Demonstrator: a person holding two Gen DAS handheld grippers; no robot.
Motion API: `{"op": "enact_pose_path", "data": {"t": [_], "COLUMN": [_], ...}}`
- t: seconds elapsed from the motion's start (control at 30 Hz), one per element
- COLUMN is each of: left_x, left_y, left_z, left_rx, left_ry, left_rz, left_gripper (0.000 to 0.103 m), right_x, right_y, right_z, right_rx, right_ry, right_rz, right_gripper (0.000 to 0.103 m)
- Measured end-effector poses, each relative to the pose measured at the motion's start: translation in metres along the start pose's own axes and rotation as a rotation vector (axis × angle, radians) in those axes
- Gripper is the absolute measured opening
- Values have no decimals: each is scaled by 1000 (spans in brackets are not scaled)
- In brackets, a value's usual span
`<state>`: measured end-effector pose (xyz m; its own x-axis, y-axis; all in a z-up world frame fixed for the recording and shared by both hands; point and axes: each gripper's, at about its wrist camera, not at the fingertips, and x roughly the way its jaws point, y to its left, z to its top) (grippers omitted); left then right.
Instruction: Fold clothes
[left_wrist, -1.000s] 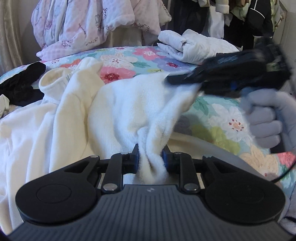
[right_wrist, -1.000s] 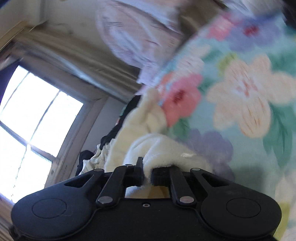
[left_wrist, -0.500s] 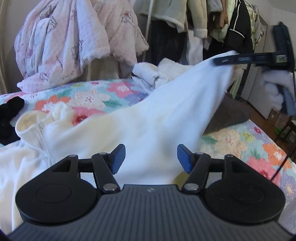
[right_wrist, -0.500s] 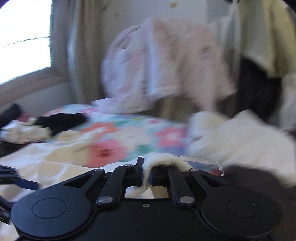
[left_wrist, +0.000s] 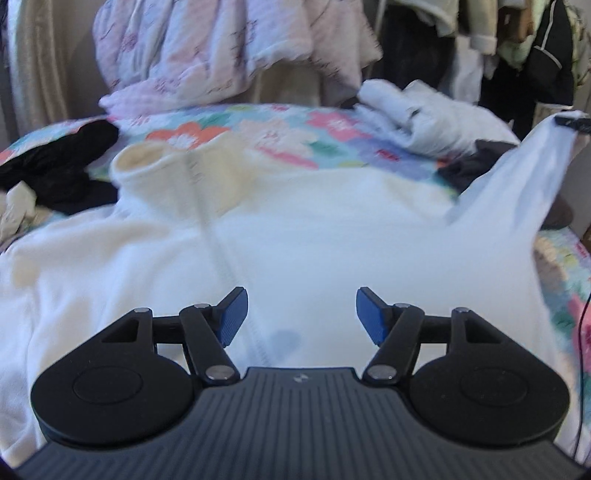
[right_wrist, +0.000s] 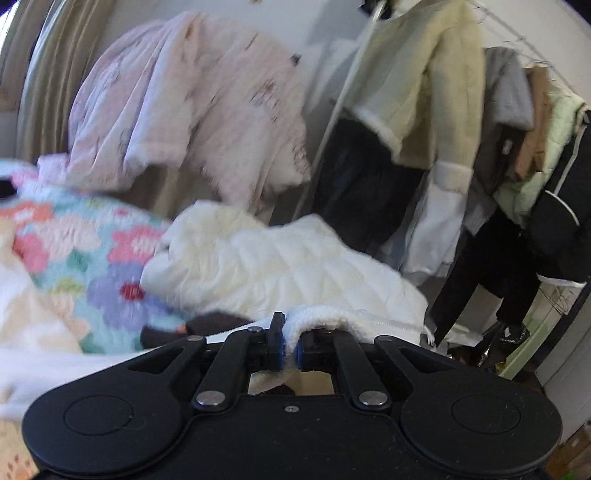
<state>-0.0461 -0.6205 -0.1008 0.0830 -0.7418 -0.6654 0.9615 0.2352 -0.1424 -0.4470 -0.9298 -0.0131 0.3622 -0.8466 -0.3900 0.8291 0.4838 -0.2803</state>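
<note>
Notably, your right hand-held gripper (right_wrist: 290, 349) pinched the white fleece garment's (left_wrist: 314, 251) edge at upper right, lifting it to spread it flat over the bed (left_wrist: 280, 129); your left hand-held gripper (left_wrist: 299, 315), jaws opening and empty, hovered lower centre.

The white fleece jacket (left_wrist: 332, 236) was cut off by the left and lower edges of the left wrist view, its hem hidden behind the left gripper (left_wrist: 298, 315). Beyond the jacket, the floral bedspread (left_wrist: 280, 136) was smeared by motion blur. To the jacket's right, only the tip of the right gripper (left_wrist: 574, 123) was seen, the rest being cropped.
</note>
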Motion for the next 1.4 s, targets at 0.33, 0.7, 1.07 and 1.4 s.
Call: {"op": "enact_pose_path", "data": {"t": [0.33, 0.7, 1.07, 1.4], "left_x": [20, 35, 102, 153], "left_y": [39, 63, 104, 103], "left_z": [-8, 41, 73, 82], "left_rx": [-50, -16, -175, -151], "left_ry": [51, -28, -53, 15], "left_rz": [67, 120, 145, 182], "left_gripper": [64, 65, 65, 36], "right_x": [14, -47, 86, 139], "right_y": [15, 160, 327, 360], "right_z": [-33, 29, 44, 18], "right_rx": [363, 95, -261, -372], "right_ry": [218, 107, 174, 255], "right_rz": [133, 404, 704, 721], "right_gripper": [49, 62, 61, 35]}}
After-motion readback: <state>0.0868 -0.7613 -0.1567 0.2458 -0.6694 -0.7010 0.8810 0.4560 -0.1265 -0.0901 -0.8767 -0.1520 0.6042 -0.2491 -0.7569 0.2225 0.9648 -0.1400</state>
